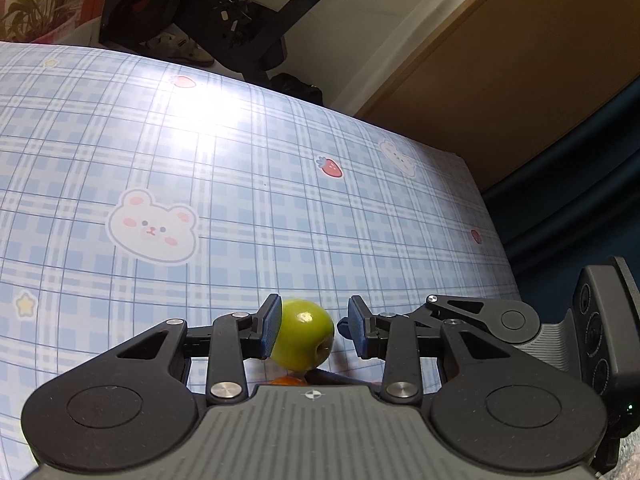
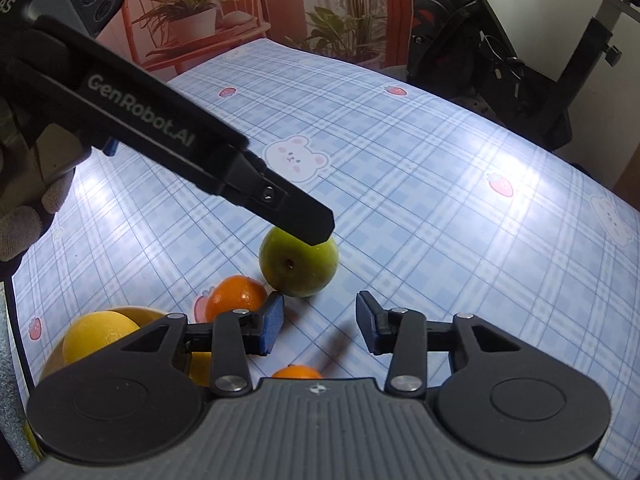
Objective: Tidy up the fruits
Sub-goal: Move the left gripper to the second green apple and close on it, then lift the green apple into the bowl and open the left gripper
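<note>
A green apple [image 1: 306, 336] lies on the blue checked tablecloth between the fingers of my open left gripper [image 1: 314, 330]; the left pad touches it, the right pad stands apart. In the right wrist view the same apple [image 2: 298, 266] sits under the left gripper's finger [image 2: 296, 212]. My right gripper [image 2: 320, 322] is open and empty, just short of the apple. An orange [image 2: 236, 298] lies left of the apple, another orange [image 2: 298, 372] shows under the right gripper. A lemon [image 2: 100, 336] sits in a yellow bowl [image 2: 142, 312] at the lower left.
The table [image 1: 200, 140] carries a tablecloth with bear and strawberry prints. Its far edge faces an exercise bike [image 2: 492, 52], potted plants [image 2: 192, 16] and a wooden door [image 1: 500, 72]. The table's right edge [image 1: 492, 220] drops off near the left gripper.
</note>
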`<action>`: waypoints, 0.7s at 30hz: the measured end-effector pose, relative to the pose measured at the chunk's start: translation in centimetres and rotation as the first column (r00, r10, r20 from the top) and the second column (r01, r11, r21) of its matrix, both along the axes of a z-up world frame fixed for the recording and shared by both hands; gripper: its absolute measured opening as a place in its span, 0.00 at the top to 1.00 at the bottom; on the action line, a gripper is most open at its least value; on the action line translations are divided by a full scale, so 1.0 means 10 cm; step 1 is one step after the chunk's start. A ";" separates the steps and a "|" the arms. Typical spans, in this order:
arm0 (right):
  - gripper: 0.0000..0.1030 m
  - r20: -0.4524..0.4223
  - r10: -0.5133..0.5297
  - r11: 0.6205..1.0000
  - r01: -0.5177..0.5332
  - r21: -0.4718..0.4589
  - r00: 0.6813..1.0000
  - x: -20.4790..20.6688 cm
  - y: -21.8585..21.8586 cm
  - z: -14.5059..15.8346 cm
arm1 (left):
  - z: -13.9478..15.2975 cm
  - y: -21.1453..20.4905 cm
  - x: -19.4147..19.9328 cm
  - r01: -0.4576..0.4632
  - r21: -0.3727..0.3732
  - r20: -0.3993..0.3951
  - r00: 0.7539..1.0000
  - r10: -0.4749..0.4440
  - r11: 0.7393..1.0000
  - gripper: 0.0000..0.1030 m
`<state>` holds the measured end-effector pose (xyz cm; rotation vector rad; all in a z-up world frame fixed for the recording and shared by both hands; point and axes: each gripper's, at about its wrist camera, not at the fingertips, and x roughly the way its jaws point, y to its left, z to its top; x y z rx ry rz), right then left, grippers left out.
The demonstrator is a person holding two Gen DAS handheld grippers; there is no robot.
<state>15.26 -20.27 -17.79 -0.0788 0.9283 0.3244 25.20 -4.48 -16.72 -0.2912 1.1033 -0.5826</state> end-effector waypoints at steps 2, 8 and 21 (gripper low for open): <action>0.58 0.005 0.012 1.000 -0.012 -0.001 1.000 0.01 0.02 0.00 | -0.02 0.03 0.03 -0.009 -0.005 -0.007 1.000 0.009 1.000 0.64; 0.58 0.020 0.038 0.999 -0.038 0.010 0.999 0.07 0.05 -0.04 | -0.05 0.11 0.07 -0.031 0.001 -0.013 0.999 0.031 1.000 0.64; 0.58 0.051 0.095 0.994 -0.097 0.041 0.994 0.18 0.10 -0.08 | -0.15 0.38 0.10 -0.111 -0.047 -0.052 0.993 0.108 0.993 0.64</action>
